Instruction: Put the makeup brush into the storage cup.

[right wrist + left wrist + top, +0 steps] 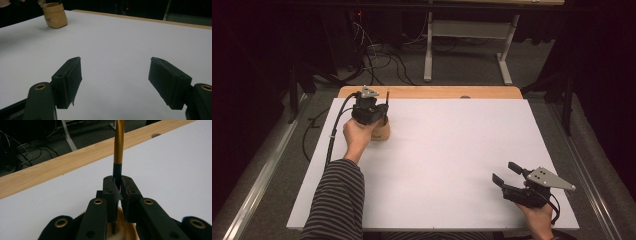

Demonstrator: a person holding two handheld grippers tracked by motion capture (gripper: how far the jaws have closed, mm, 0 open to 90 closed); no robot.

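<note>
Matt white board (452, 155) on pale wood desk (432, 92); smooth tan cup (55, 15); glossy gold-and-black pen (118, 147); matt black plastic left gripper (119, 188).

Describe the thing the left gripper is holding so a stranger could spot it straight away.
On the white table top, look to its far left corner, where a small tan wooden cup stands. Rising from it is a thin black-and-gold pencil-like stick, pinched upright by the left gripper, the table's only slender rod.

White table top (452, 150), wooden edge (437, 92)
</note>
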